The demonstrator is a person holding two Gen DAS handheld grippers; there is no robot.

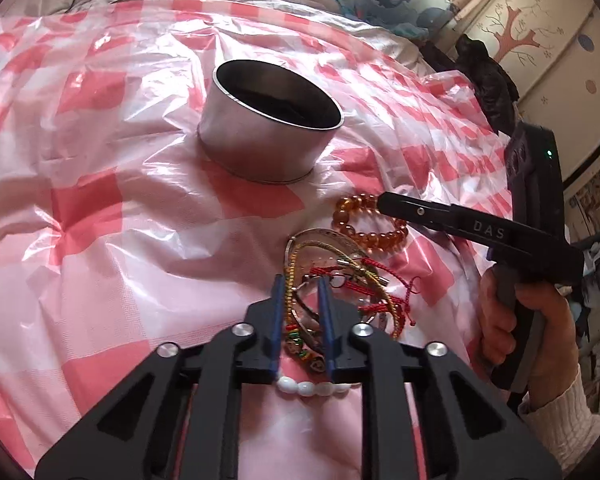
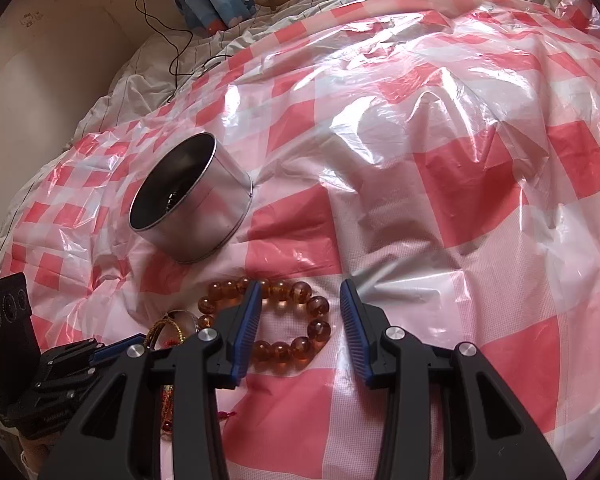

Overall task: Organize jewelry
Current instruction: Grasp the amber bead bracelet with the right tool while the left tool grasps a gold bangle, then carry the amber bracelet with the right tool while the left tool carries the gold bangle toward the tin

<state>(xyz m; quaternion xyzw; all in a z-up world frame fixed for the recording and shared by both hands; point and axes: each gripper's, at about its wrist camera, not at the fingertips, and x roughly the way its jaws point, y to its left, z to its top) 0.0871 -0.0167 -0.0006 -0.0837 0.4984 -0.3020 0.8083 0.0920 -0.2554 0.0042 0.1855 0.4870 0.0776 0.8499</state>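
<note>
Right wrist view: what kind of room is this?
Probably a bedroom: a rumpled quilt lies under the red-checked plastic sheet, and a charger cable hangs down the wall beside it.

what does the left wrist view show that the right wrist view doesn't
Only the left wrist view shows the white beads, the red cords and silver bangle spread out in the pile, with the left gripper partly closed around them, plus the person's hand.

Only the right wrist view shows the charging cable on the bedding and the open right gripper straddling the amber bracelet.

Both show the metal tin, the amber bracelet and the checkered plastic sheet.
</note>
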